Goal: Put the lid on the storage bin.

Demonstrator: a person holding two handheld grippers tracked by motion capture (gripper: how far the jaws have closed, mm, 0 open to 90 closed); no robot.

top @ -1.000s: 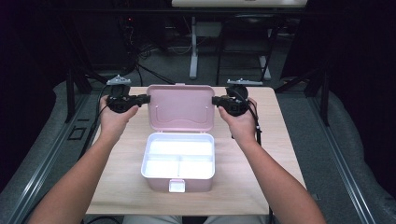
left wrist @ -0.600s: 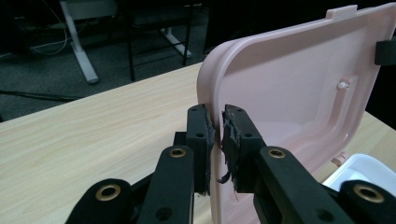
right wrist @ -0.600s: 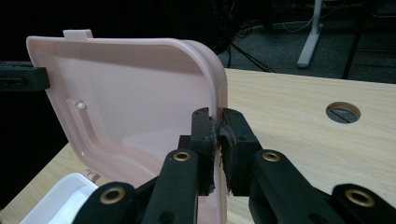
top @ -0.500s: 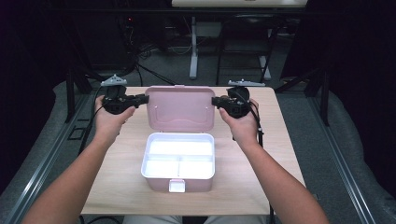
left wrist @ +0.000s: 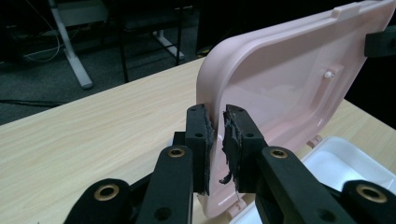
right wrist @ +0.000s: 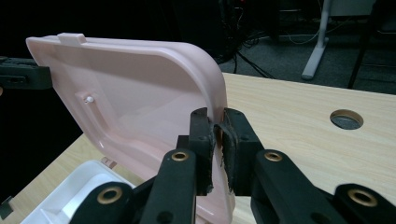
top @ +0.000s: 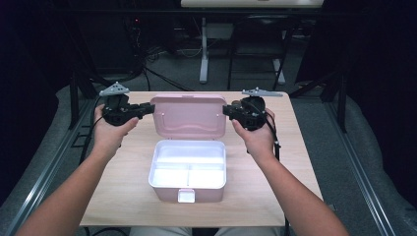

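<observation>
A pink lunch box stands open on the table, its white-lined base (top: 169, 174) divided into compartments that hold nothing. Its lid (top: 188, 115) is raised nearly upright behind the base. My left gripper (top: 147, 107) is shut on the lid's left edge, and my right gripper (top: 227, 110) is shut on its right edge. In the left gripper view the lid (left wrist: 289, 93) runs between the pads of my left gripper (left wrist: 215, 116). The right gripper view shows the same for the lid (right wrist: 140, 93) and my right gripper (right wrist: 217, 119).
The wooden table (top: 123, 196) has bare room on both sides of the box, and a round cable hole (right wrist: 345, 120) near its far right. A latch tab (top: 186, 195) sticks out at the base's front. Metal rails, dark floor and desk legs surround the table.
Both hands have risen slightly with the lid's edges between the jaws, and the left one has drifted a little to the left. The base has not moved.
</observation>
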